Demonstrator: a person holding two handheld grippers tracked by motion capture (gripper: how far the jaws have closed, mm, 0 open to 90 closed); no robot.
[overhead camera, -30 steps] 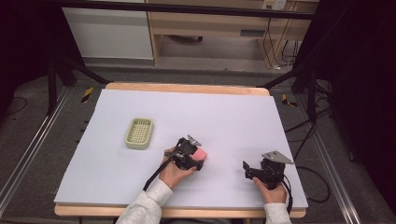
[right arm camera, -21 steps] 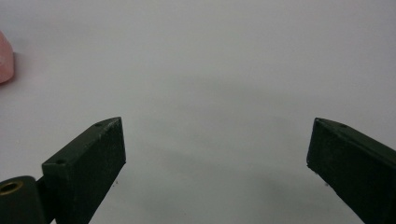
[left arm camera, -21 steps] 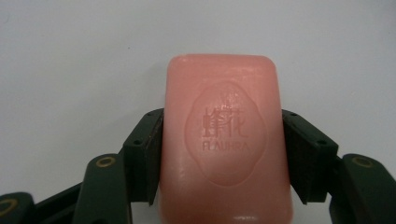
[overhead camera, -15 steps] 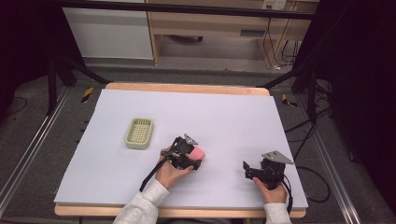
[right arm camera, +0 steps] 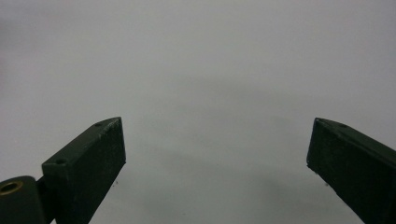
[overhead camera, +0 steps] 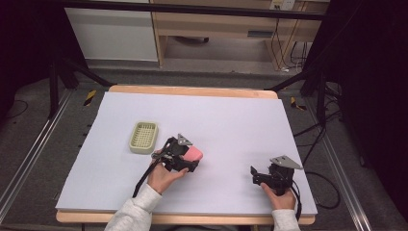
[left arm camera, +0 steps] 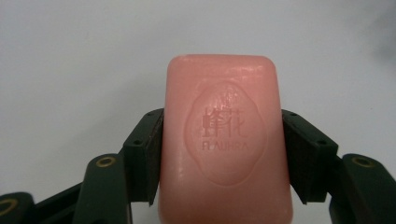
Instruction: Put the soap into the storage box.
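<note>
A pink bar of soap [left arm camera: 224,140] with an embossed oval mark sits clamped between the two black jaws of my left gripper [left arm camera: 223,154], which is shut on its long sides. From above, that soap [overhead camera: 193,154] and left gripper [overhead camera: 185,158] hover near the table's middle front, just right of a pale green soap dish [overhead camera: 144,137]. My right gripper [overhead camera: 256,174] rests low at the front right, jaws wide apart. Its own camera sees the right gripper [right arm camera: 217,149] open over bare white tabletop with nothing between the fingers.
The white table top [overhead camera: 231,120] has a wooden rim. Black stand legs, cables and a rail lie on the floor around it, and a wooden shelf unit stands behind the far edge.
My left gripper has lifted slightly and drifted left toward the soap dish, still carrying the soap. The right gripper has stayed put.
</note>
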